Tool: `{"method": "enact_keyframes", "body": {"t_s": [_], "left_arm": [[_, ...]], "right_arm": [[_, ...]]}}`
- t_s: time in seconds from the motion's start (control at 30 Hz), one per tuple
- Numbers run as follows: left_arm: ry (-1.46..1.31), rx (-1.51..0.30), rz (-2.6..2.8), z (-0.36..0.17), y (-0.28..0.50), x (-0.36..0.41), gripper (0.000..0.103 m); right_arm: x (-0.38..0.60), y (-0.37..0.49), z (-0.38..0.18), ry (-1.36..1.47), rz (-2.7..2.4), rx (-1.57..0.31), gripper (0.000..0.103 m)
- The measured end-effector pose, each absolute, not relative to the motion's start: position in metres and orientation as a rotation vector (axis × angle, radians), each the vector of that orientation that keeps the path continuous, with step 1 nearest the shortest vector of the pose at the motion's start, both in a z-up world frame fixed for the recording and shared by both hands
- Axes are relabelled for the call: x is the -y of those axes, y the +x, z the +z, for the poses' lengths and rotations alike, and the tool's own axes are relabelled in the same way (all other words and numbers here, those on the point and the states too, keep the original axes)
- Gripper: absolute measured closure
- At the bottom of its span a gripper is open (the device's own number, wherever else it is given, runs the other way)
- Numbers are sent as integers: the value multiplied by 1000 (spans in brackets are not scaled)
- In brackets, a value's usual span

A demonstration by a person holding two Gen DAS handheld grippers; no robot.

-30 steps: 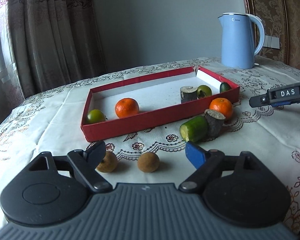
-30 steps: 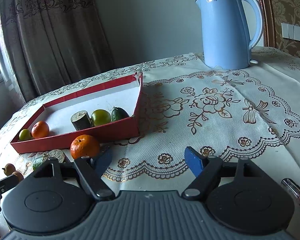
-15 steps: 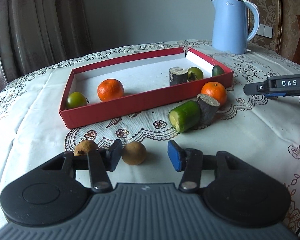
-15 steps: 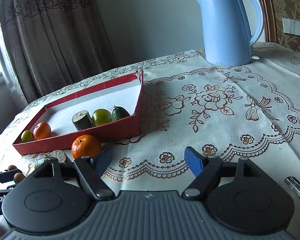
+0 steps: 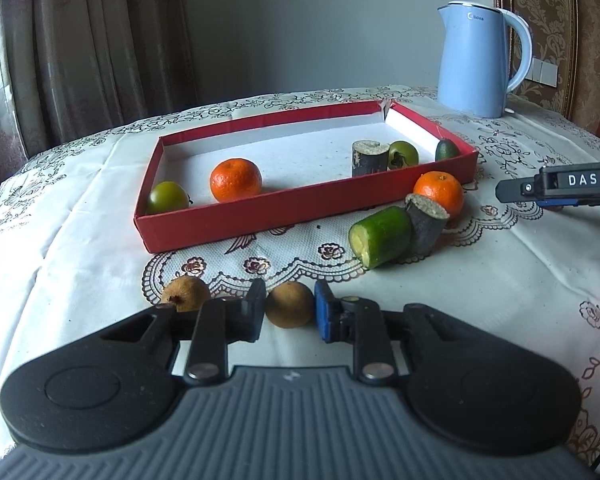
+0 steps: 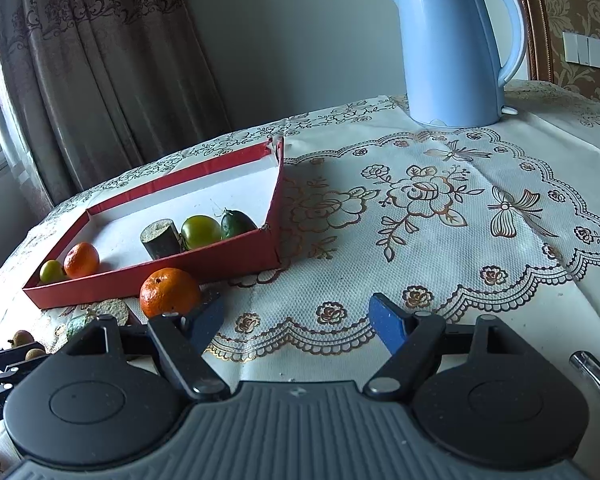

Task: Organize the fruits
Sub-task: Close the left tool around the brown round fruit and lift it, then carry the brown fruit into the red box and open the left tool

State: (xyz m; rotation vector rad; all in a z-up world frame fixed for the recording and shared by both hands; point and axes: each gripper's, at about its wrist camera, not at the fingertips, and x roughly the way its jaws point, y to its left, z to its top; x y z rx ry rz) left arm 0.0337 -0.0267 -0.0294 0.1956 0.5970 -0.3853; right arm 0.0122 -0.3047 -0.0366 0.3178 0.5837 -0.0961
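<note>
Two small brown fruits lie on the lace tablecloth (image 5: 480,280) at the near edge of the table, and the left gripper (image 5: 289,312) has just closed its jaws on one of them: the round brown fruit (image 5: 289,309) sits pinched between the black finger and the blue pad, resting on the cloth. Its twin, the second brown fruit (image 5: 185,293), lies just outside the black finger, to its left. Beyond the fingertips stands the red tray (image 5: 300,210), holding a green fruit (image 5: 167,197) and an orange (image 5: 236,179) at its left end, and a dark cut stalk (image 5: 368,158), another green fruit (image 5: 404,153) and a dark green fruit (image 5: 446,149) at its right end. Ahead and to the right of the fingers, outside the tray's front wall, a green cut stalk (image 5: 380,236) lies touching a dark stalk piece (image 5: 426,222), with a second orange (image 5: 439,192) just behind them. A blue kettle (image 5: 476,60) stands far beyond, on the right. The right gripper (image 6: 296,326) hovers with its jaws spread wide and nothing between them, only tablecloth under the gap; the second orange lies just beyond its left finger. A clear pen (image 6: 594,376) lies beside its right finger.
</note>
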Motion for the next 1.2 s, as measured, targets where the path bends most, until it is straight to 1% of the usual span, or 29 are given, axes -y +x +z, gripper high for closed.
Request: {"method": "enact_keyframes", "body": {"t_s": [0.13, 0.47, 0.67, 0.77, 0.93, 1.2], "left_arm": [[144, -630, -288, -18, 44, 26, 80], [121, -517, -148, 17, 60, 28, 80], [105, -493, -120, 23, 70, 29, 80], [96, -493, -122, 23, 73, 29, 80], [92, -502, -126, 21, 76, 30, 80], [103, -491, -128, 25, 93, 40, 80]], "right_arm": [[301, 14, -37, 290, -105, -598, 24], [293, 16, -36, 232, -120, -623, 23], [290, 18, -36, 208, -127, -634, 23], [284, 22, -36, 171, -133, -651, 21], [275, 26, -37, 104, -155, -678, 21], [273, 28, -37, 85, -163, -690, 18]]}}
